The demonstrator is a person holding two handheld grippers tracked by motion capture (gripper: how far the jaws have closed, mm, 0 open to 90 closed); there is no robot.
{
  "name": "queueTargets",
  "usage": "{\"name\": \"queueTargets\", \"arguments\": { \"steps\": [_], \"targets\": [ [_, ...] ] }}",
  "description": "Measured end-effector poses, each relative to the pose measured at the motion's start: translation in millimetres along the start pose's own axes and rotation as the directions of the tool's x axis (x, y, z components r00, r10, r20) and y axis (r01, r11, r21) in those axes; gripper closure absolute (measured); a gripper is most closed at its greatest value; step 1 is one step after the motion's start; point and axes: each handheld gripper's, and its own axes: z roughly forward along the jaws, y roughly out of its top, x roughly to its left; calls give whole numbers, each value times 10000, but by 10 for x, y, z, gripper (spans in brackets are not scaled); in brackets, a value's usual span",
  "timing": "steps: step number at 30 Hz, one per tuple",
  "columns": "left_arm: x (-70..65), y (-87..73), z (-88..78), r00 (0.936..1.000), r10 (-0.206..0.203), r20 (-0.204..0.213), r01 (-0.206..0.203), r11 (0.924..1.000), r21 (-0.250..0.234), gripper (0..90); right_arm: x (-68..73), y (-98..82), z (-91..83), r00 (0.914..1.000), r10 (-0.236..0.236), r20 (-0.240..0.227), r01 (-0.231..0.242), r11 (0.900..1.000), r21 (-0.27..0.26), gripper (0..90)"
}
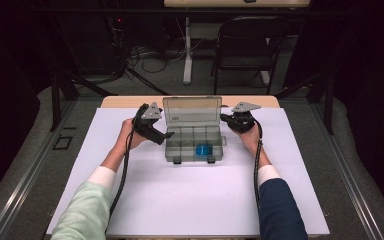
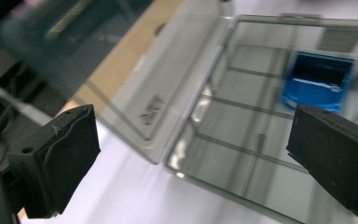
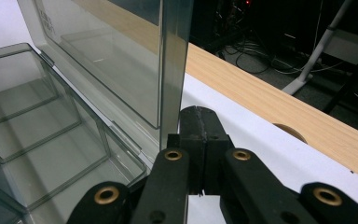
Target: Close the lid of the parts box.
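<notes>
A clear plastic compartment box (image 1: 172,159) sits mid-table with its lid (image 1: 192,111) standing upright. A blue item (image 1: 204,150) lies in a front compartment. My left gripper (image 1: 166,135) hovers at the box's left side. In the left gripper view this left gripper (image 2: 193,130) has its jaws wide open with nothing between them, above the box (image 2: 177,172) and the blue item (image 2: 319,81). My right gripper (image 1: 223,118) is at the lid's right edge. Its jaws (image 3: 199,116) are shut and empty, right beside the lid's edge (image 3: 172,56).
The box rests on a white sheet (image 1: 190,200) covering the table. A wooden table edge (image 3: 279,112) runs along the far side. Beyond it stand a dark chair (image 1: 250,45) and a table leg with cables (image 1: 150,60) on the floor.
</notes>
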Motion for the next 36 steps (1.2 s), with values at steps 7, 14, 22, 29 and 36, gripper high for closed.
{"name": "queueTargets", "arguments": {
  "steps": [7,14,22,29,36],
  "targets": [
    [151,63,16,9975,-421,-570,428,9990,115,59,1,-2,-1,10000,-45,-6,45,10000,-14,900],
    [280,160,24,9928,-786,-905,779,9969,-108,276,4,1,-10,9999,-102,-23,102,9999,9,900],
    [314,235,-2,9919,-538,-1152,506,9982,-310,589,8,2,-9,9999,-108,-8,108,9999,11,900],
    [332,221,-29,9923,-519,-1123,470,9978,-458,739,14,12,-11,9999,-169,38,169,9998,41,900],
    [317,223,-61,9949,-325,-954,293,9989,-354,756,33,113,-102,9986,-225,486,218,9997,136,824]
  ]
}}
